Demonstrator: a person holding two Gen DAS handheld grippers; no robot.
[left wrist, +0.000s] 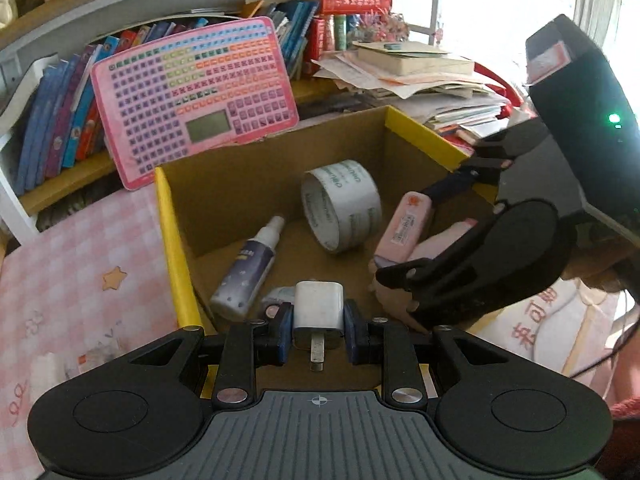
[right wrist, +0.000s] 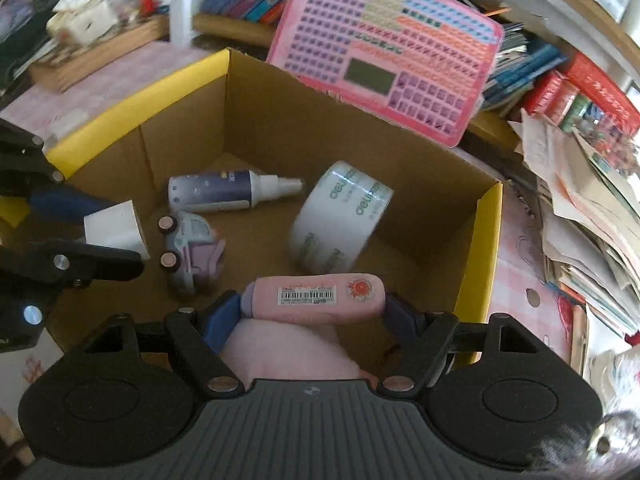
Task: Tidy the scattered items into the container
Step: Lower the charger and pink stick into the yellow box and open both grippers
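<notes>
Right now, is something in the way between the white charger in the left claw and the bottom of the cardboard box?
Partly. The left claw holds the white charger above the cardboard box. The toy car lies close below it, beside the spray bottle. The bare floor nearer the tape roll looks free.

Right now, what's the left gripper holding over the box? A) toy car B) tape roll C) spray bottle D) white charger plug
D: the left gripper is shut on the white charger plug; tape roll, spray bottle and toy car lie in the box.
</notes>
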